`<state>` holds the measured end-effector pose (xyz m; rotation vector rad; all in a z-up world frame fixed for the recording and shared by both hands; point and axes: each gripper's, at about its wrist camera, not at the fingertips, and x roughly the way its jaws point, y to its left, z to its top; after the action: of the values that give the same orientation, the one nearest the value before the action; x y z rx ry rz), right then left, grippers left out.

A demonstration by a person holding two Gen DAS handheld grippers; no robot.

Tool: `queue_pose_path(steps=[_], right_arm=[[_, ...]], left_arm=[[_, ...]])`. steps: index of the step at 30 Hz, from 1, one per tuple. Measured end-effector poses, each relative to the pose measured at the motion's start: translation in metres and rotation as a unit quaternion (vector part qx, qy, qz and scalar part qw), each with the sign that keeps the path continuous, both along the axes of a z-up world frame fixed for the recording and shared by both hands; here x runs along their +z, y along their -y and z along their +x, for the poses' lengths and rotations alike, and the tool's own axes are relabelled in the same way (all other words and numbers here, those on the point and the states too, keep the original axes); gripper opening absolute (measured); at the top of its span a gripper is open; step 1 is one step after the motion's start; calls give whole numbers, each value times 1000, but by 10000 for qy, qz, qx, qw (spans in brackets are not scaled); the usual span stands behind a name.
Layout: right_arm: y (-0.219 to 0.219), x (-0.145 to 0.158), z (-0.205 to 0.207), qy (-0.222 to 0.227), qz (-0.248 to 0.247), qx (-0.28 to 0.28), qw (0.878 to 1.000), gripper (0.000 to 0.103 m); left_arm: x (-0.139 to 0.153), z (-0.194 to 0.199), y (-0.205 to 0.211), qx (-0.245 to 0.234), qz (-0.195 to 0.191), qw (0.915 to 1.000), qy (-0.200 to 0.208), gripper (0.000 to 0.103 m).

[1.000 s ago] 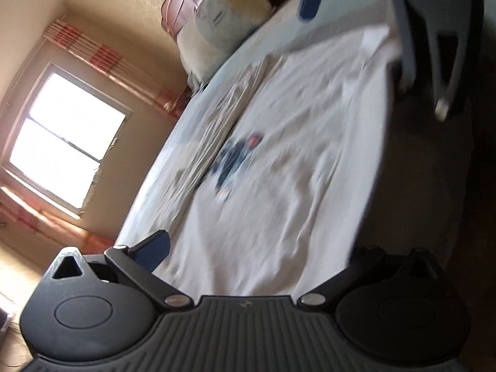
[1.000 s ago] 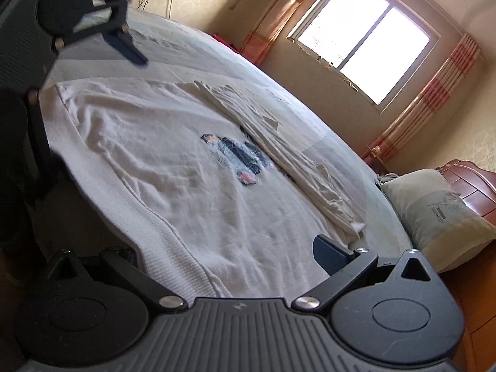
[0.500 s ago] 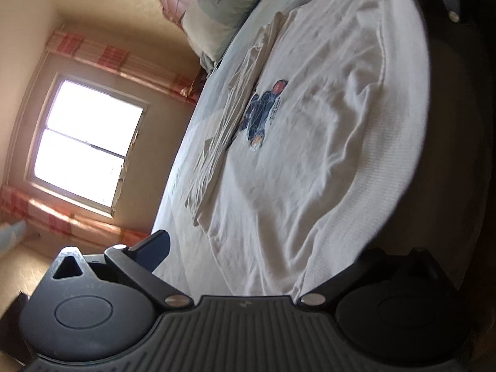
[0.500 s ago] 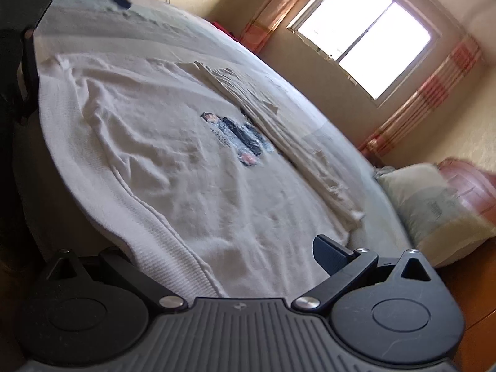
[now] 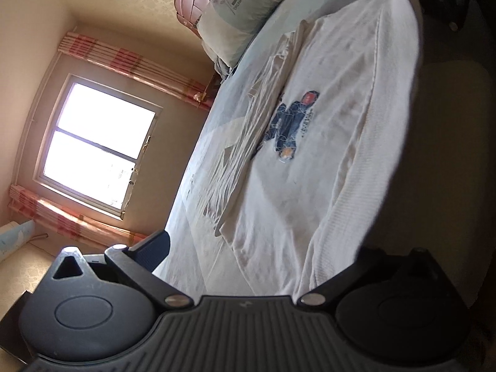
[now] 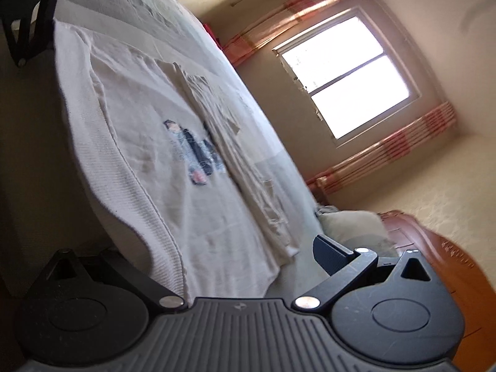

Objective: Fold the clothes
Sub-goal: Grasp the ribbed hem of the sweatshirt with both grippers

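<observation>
Gaping wide, both claws are held at the bed's near edge: the left claw [image 5: 263,254] over the sweatshirt's ribbed hem, the right claw [image 6: 241,254] at its opposite end. The cream sweatshirt [image 5: 325,142] is spread flat on the bed [image 5: 210,142], printed side up, a pillow [image 5: 241,18] beyond.

A cream sweatshirt [image 5: 334,142] lay spread flat on the bed [image 5: 214,167], front up, a small dark-blue print [image 5: 293,128] at its chest. Its ribbed hem [image 6: 136,192] draped over the bed's near edge, and the far side was folded in with a creased sleeve.
</observation>
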<state>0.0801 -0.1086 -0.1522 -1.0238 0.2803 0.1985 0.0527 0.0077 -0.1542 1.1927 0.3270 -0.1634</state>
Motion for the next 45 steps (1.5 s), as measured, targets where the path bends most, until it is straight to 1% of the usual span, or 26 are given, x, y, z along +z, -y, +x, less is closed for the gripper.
queue_pose_path(steps=[6, 14, 22, 37, 41, 45], right_arm=[[-2, 7, 18, 74, -111, -25, 9999, 103], [-2, 22, 49, 179, -72, -142, 9997, 103], [4, 30, 84, -12, 12, -225, 9997, 103], [8, 41, 150, -267, 224, -341, 9988, 103], [10, 41, 170, -278, 254, -395, 9985, 103], [11, 43, 192, -173, 266, -450, 9985, 103]], left_arm=[[7, 19, 4, -76, 83, 9999, -29, 103], [17, 51, 6, -94, 64, 9999, -13, 103], [24, 81, 9, -159, 75, 9998, -109, 103], [35, 143, 5, -133, -181, 9988, -444, 103], [37, 163, 4, -125, -183, 9989, -419, 103], [38, 184, 6, -74, -176, 9993, -333, 103]])
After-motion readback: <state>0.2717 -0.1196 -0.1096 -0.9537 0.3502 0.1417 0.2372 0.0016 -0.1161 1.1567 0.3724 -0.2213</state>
